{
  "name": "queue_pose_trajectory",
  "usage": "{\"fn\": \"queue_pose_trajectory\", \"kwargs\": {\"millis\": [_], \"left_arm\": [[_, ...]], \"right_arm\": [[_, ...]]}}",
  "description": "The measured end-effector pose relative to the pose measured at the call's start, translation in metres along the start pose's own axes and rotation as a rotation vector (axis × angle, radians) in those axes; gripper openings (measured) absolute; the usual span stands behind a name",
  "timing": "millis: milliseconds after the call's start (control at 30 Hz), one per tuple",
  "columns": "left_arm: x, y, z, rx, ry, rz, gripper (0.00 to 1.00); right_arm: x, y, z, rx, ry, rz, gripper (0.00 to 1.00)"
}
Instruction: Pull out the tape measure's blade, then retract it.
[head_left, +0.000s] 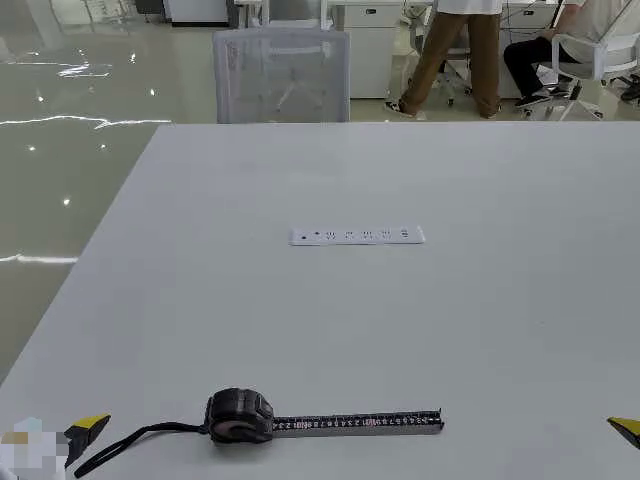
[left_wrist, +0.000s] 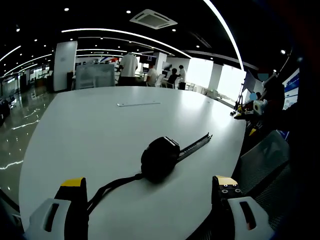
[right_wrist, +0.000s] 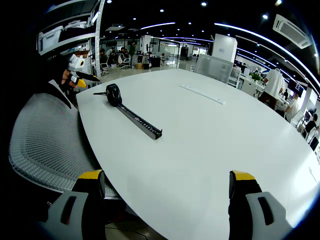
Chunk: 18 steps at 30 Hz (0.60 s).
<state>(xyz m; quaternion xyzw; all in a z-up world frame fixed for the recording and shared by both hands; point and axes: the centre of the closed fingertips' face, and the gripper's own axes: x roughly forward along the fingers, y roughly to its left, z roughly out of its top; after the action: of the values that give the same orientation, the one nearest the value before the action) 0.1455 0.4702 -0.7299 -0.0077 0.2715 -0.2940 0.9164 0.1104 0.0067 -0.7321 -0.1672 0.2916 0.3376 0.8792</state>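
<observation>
A black tape measure (head_left: 240, 416) lies on the white table near its front edge. Its blade (head_left: 358, 423) is pulled out to the right and rests flat, and a black wrist strap (head_left: 125, 446) trails left. My left gripper (left_wrist: 149, 192) is open just behind the case (left_wrist: 160, 158), with the strap (left_wrist: 107, 189) between its yellow-tipped fingers (left_wrist: 73, 183). A left fingertip (head_left: 88, 427) shows at the head view's bottom left. My right gripper (right_wrist: 167, 184) is open well clear of the blade's end (right_wrist: 156, 134); its tip (head_left: 627, 429) shows at the bottom right.
A white power strip (head_left: 357, 236) lies in the middle of the table (head_left: 480, 300). A grey mesh chair (head_left: 282, 76) stands at the far edge. People stand and sit beyond it. A mesh chair seat (right_wrist: 45, 145) sits beside the near table edge.
</observation>
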Motion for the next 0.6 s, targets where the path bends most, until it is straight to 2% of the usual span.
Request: {"fn": "queue_pose_trajectory", "kwargs": {"millis": [100, 133, 233, 467, 600], "left_arm": [[0.005, -0.005, 0.006, 0.009, -0.015, 0.003, 1.00], [0.006, -0.003, 0.006, 0.011, -0.012, 0.003, 1.00], [0.014, -0.009, 0.009, 0.014, -0.002, 0.000, 1.00], [0.044, -0.020, 0.018, 0.025, 0.002, 0.039, 1.00], [0.059, -0.025, 0.016, -0.002, 0.024, 0.051, 1.00]], "right_arm": [[0.002, -0.001, 0.001, -0.022, 0.007, 0.011, 1.00], [0.002, -0.001, 0.004, -0.035, -0.001, 0.016, 1.00], [0.006, -0.003, 0.007, -0.037, 0.010, 0.032, 1.00], [0.019, -0.006, 0.020, -0.082, 0.019, 0.065, 1.00], [0.029, -0.001, 0.027, -0.111, 0.032, 0.103, 1.00]]}}
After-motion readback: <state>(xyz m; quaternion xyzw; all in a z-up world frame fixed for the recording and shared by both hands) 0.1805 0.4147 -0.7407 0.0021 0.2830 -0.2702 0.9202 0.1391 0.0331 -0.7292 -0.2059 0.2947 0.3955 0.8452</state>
